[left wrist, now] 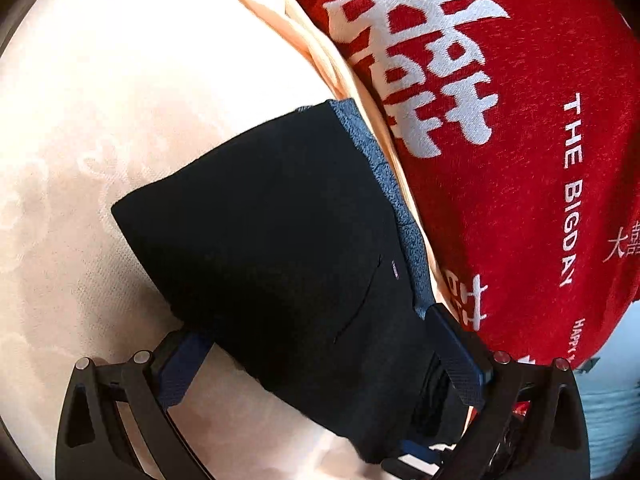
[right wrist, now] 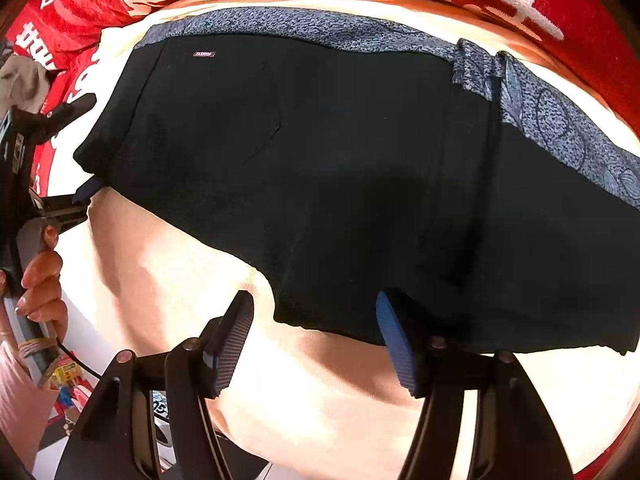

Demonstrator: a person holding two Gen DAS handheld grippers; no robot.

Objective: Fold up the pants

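The black pants point(right wrist: 320, 168), with a blue patterned waistband point(right wrist: 552, 120), lie folded on a cream cloth; they also show in the left wrist view point(left wrist: 280, 248). My left gripper point(left wrist: 316, 360) has its jaws wide apart, one finger on each side of the pants' near end, with the fabric lying over the gap. It shows at the left of the right wrist view point(right wrist: 84, 148) at the pants' left end. My right gripper point(right wrist: 316, 340) is open at the pants' near edge; its right finger point(right wrist: 394, 344) touches the hem, its left finger point(right wrist: 232, 340) is over bare cloth.
A cream cloth point(left wrist: 120, 120) covers the surface under the pants. A red cloth with white characters point(left wrist: 500, 120) lies beyond the waistband and also shows in the right wrist view point(right wrist: 100, 4). Small clutter sits past the cloth's edge point(right wrist: 68, 376).
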